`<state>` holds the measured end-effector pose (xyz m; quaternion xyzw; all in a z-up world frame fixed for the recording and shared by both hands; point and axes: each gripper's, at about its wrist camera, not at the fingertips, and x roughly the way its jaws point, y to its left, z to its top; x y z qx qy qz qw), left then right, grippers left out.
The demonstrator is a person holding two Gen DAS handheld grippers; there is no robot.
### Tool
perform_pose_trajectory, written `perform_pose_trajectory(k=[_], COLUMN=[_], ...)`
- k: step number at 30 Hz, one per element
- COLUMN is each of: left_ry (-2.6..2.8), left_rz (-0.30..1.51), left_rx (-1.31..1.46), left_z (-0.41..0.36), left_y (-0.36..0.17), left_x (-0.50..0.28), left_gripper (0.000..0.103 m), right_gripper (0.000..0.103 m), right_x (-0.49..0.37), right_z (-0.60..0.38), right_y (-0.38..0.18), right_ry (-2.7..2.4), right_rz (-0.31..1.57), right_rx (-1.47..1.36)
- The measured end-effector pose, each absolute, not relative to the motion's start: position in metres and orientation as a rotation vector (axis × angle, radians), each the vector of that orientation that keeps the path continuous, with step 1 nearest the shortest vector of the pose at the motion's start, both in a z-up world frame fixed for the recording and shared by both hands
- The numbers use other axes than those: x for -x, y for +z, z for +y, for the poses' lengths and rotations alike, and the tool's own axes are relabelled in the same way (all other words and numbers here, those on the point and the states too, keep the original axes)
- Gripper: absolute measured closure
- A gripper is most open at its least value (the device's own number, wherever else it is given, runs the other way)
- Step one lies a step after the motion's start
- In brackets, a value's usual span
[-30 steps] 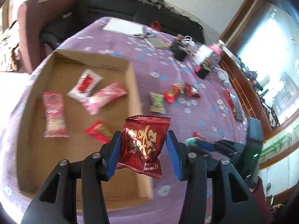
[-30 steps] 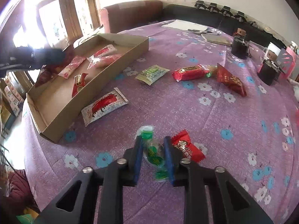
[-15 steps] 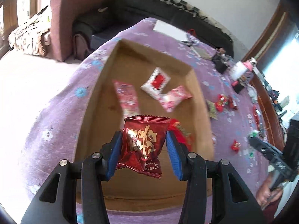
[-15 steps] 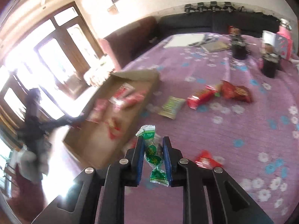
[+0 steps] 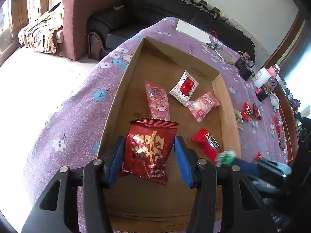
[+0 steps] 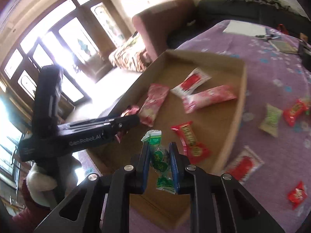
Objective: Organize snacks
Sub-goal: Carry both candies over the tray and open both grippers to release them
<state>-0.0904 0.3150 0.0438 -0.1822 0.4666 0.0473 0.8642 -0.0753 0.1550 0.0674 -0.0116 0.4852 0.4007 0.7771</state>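
My left gripper is shut on a dark red snack packet with gold writing, held above the near end of the cardboard tray. My right gripper is shut on a green wrapped candy, held over the tray's near edge; it enters the left wrist view from the right. The tray holds a pink packet, a white and red packet, a pink and white packet and a red bar. The left gripper shows in the right wrist view.
Loose snacks lie on the purple flowered cloth right of the tray: a green packet, a red packet, a white and red packet and a small red candy. Dark boxes and a white sheet stand farther back.
Both grippers have moved left over the tray, each keeping its snack. The right gripper has lifted the green candy off the cloth and swung it toward the tray.
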Motion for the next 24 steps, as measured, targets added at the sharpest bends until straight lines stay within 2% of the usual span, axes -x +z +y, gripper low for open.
perform_pose_trajectory(k=[7, 11, 13, 15, 17, 19, 20, 21, 24], left_ry=[0.08, 0.087, 0.079, 0.07, 0.058, 0.055, 0.059, 0.067, 0.068], left_rz=[1.019, 1.024, 1.017, 1.01, 0.996, 0.973, 0.968, 0.959, 0.931], left_rx=[0.405, 0.444, 0.458, 0.45, 0.444, 0.443, 0.443, 0.446, 0.447], left_z=[0.318, 0.322, 0.323, 0.322, 0.319, 0.318, 0.319, 0.319, 0.32], left_y=[0.039, 0.039, 0.04, 0.043, 0.047, 0.052, 0.054, 0.056, 0.064], left_x=[0.093, 0.094, 0.095, 0.097, 0.098, 0.101, 0.101, 0.102, 0.107], left_gripper=[0.052, 0.052, 0.052, 0.052, 0.052, 0.049, 0.042, 0.039, 0.039], right_gripper=[0.084, 0.08, 0.075, 0.065, 0.064, 0.064, 0.062, 0.061, 0.061], right_x=[0.08, 0.08, 0.079, 0.08, 0.082, 0.083, 0.084, 0.085, 0.088], right_z=[0.167, 0.171, 0.171, 0.169, 0.166, 0.162, 0.159, 0.157, 0.143], right_y=[0.054, 0.051, 0.051, 0.054, 0.06, 0.067, 0.07, 0.073, 0.084], right_ry=[0.858, 0.839, 0.835, 0.838, 0.834, 0.834, 0.834, 0.831, 0.828], right_rz=[1.065, 1.055, 1.052, 1.036, 1.01, 0.986, 0.978, 0.971, 0.939], right_rx=[0.071, 0.101, 0.103, 0.095, 0.096, 0.095, 0.093, 0.093, 0.073])
